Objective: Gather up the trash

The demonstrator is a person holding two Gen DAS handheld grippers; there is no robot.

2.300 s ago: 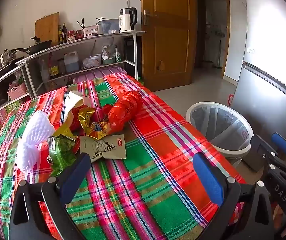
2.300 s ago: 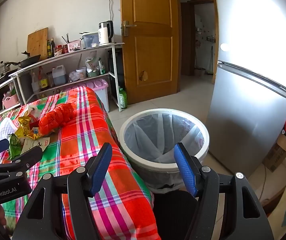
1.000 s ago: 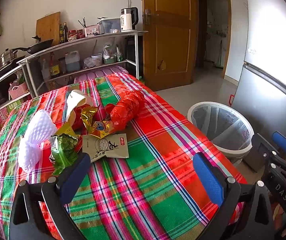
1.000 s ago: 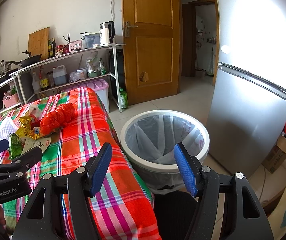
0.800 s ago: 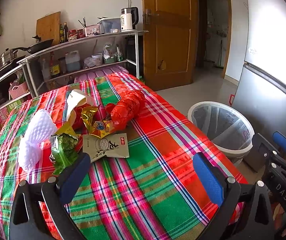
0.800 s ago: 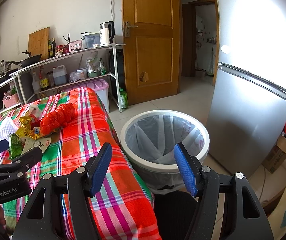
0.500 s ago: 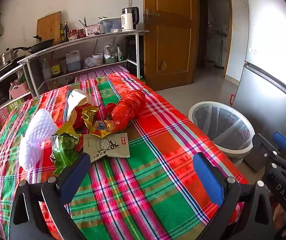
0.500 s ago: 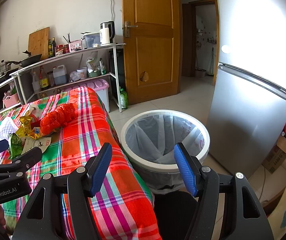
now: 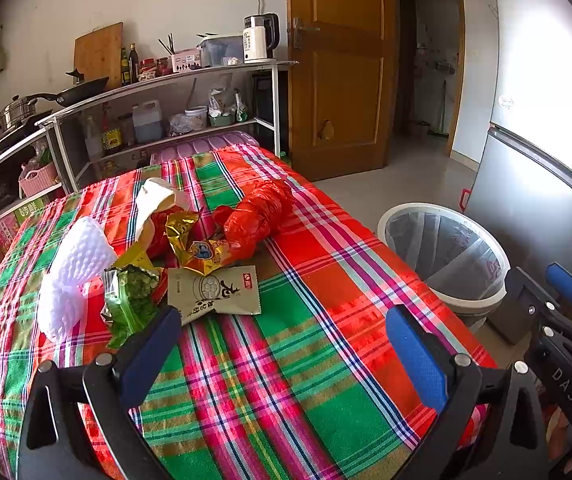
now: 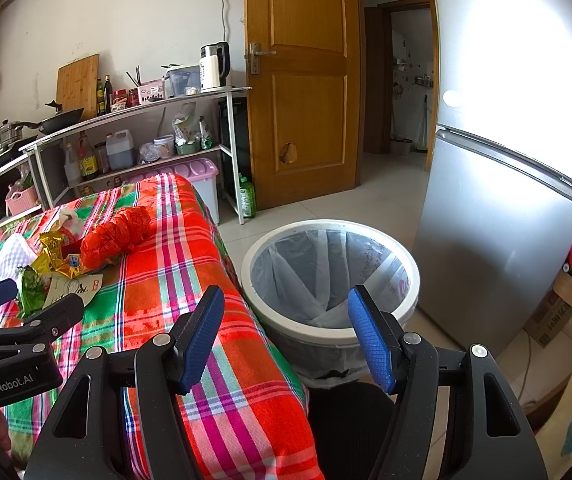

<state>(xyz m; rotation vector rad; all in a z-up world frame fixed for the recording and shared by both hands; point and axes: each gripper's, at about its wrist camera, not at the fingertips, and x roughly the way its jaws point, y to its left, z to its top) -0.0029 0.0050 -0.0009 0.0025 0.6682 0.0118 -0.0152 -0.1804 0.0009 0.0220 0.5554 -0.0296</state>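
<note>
1. The left tool (image 9: 282, 354) is held level, its two blue-padded fingers (image 9: 416, 356) spread wide apart with nothing between them.
2. Its black frame fills the lower edge of the left wrist view, from 7 o'clock to 5 o'clock.
3. The right tool (image 10: 286, 336) is likewise spread wide and holds nothing; its blue pads (image 10: 370, 338) point forward.
4. In the left wrist view the right tool appears at 4 o'clock, side-on.
5. In the right wrist view the left tool appears at 8 o'clock, one blue fingertip at the far left edge.
6. A bit of the person's hand (image 10: 0, 428) shows beneath the left tool's body, at 8 o'clock.
</note>
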